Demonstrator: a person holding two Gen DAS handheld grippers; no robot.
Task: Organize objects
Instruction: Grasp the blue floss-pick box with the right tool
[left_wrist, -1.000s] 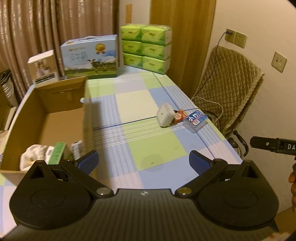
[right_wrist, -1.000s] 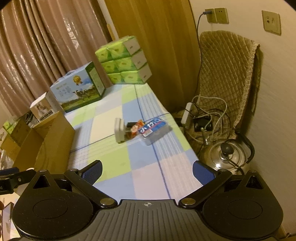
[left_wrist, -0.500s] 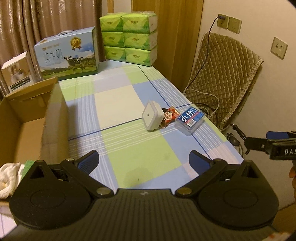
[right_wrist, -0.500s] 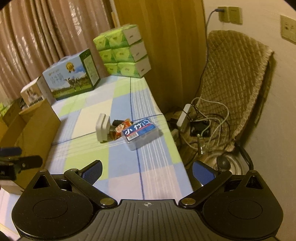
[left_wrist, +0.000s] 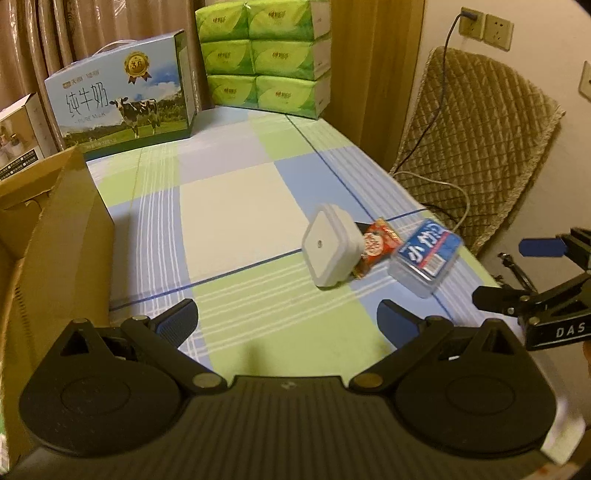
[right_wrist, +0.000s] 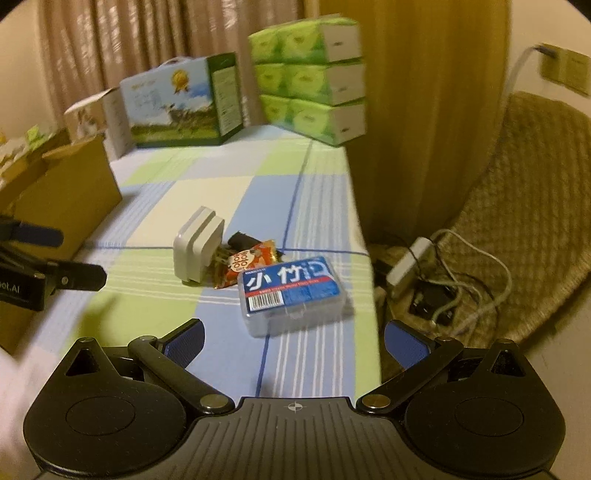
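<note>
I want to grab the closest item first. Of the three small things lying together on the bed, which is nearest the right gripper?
The clear plastic box with the blue label: it lies just ahead of the right gripper, in front of the snack packet and white charger.

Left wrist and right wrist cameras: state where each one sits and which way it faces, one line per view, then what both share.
Left wrist: sits on the left gripper, looks along the checked table toward the milk carton; own open fingers below, right gripper at the right edge.
Right wrist: sits on the right gripper, faces the clear plastic box; left gripper at the left edge.
Shared: white adapter, snack packet, cardboard box, tissue packs.
</note>
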